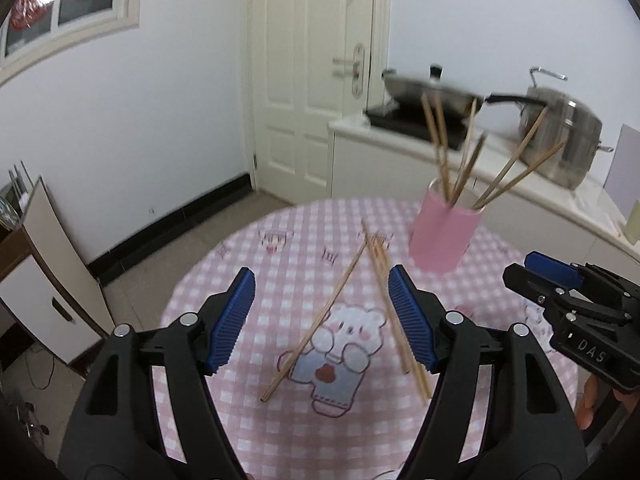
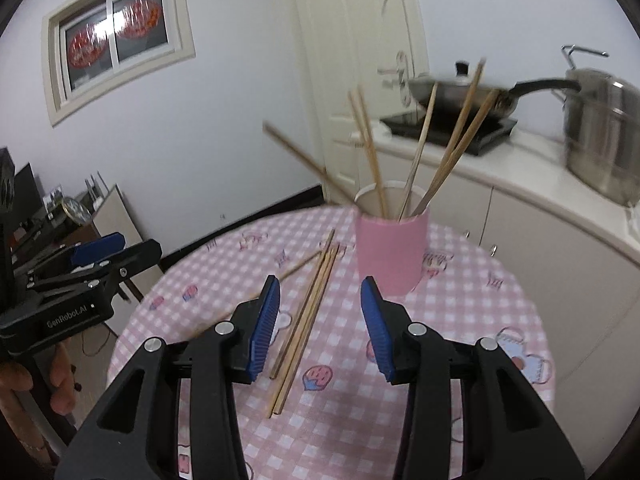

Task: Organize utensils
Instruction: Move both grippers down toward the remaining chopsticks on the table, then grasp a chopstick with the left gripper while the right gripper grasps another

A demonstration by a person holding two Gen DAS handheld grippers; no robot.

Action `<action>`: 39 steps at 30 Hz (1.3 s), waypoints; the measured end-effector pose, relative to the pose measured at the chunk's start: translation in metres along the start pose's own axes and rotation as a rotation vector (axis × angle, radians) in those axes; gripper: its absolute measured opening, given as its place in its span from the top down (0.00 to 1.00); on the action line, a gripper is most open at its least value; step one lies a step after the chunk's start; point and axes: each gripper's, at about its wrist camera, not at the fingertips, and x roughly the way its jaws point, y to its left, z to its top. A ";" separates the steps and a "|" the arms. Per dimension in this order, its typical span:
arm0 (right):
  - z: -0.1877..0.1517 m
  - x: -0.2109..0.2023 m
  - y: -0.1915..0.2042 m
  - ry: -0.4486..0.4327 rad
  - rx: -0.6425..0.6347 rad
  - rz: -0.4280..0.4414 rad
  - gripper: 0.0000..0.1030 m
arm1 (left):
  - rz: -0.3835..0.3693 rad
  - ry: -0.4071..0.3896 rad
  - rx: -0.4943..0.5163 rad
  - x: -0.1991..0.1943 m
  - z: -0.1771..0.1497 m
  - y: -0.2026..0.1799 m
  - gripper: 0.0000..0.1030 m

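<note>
The left claw [image 1: 322,318] hangs released above a round surface [image 1: 248,432] in pink gingham, nothing between its ribbed blue pads [image 1: 230,322]. The right claw [image 2: 318,328] is likewise released and narrower set, poised over a bundle of loose chopsticks [image 2: 306,326] without touching them.

From the left wrist, one stray chopstick [image 1: 316,320] lies apart from the bundle [image 1: 394,312]; its long axis runs from the near left toward the far right until its far tip crosses the bundle's far ends, while the bundle slants the other way, under the claw's right pad. The right wrist shows the bundle lengthwise between its pads, running away toward the pink cup [image 2: 390,252], with the stray stick mostly hidden behind the left pad.

The cup stands upright at the surface's far side (just beyond the loose sticks), holding several chopsticks [image 2: 420,148] that fan up and outward.

Each camera catches the other claw at its frame edge, with fingers [image 2: 60,384] of the gripping hand showing. Behind, a counter carries a frying pan [image 1: 434,94] and a steel pot [image 1: 560,140].
</note>
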 end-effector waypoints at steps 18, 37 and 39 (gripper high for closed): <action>-0.023 0.095 0.005 0.174 -0.009 -0.058 0.61 | -0.096 0.312 0.098 0.161 -0.012 -0.008 0.56; -0.014 0.122 0.025 0.199 -0.067 -0.044 0.61 | -0.082 0.312 0.065 0.199 0.005 0.000 0.94; -0.012 0.123 0.032 0.193 -0.089 -0.045 0.61 | -0.072 0.293 0.024 0.188 0.006 0.017 0.94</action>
